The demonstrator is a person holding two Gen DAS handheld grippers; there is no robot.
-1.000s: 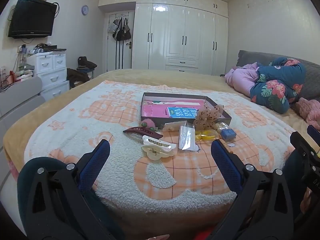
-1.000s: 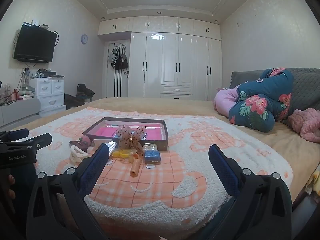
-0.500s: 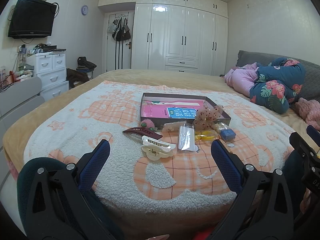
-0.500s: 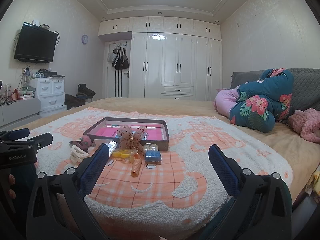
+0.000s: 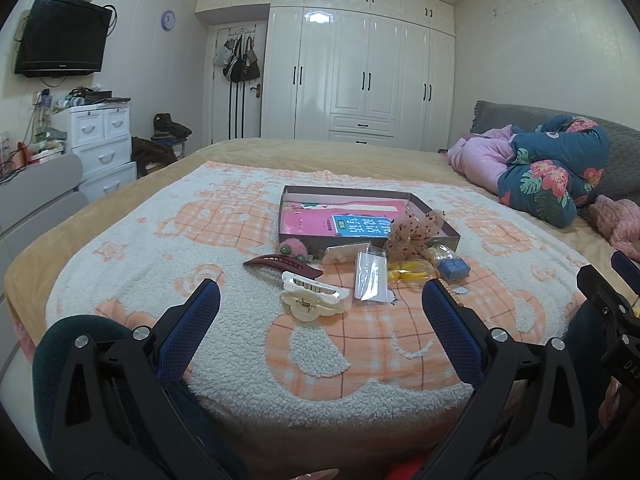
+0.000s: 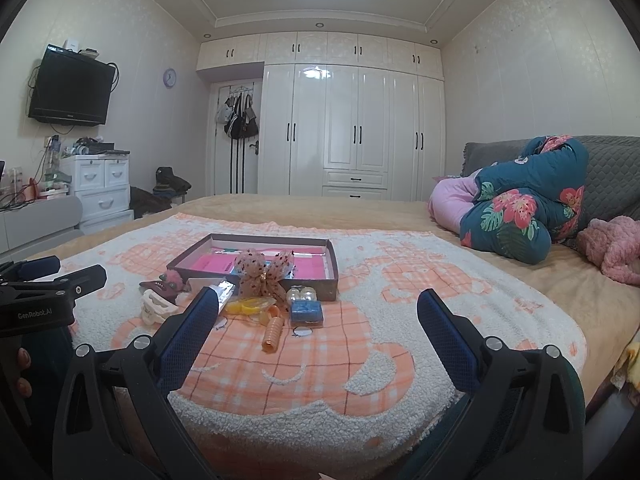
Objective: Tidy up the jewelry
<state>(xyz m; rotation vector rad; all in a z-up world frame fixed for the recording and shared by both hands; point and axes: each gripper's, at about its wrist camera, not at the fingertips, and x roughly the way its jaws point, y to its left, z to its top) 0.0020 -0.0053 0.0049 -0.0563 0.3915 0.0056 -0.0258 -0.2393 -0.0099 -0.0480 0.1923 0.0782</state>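
An open shallow box (image 5: 448,227) (image 6: 316,280) with pink lining lies on an orange-and-white blanket. In front of it lie a cream claw clip (image 5: 311,298) (image 6: 156,307), a dark red clip (image 5: 280,264), a pink fuzzy piece (image 5: 294,247), a clear packet (image 5: 371,276), a dotted bow (image 5: 414,232) (image 6: 265,274), yellow rings (image 5: 408,271) (image 6: 250,305), a blue case (image 5: 453,269) (image 6: 306,312) and an orange coil (image 6: 273,331). My left gripper (image 5: 320,312) and right gripper (image 6: 318,316) are open and empty, short of the items.
The blanket (image 5: 360,352) covers the bed's near end. Folded quilts (image 5: 552,168) and a pink plush (image 6: 612,248) lie at the right. White drawers (image 5: 100,140) and a wall TV (image 5: 60,40) are at the left, wardrobes (image 6: 352,128) behind.
Both views have shifted very slightly; the grippers stay open and nothing on the blanket has moved.
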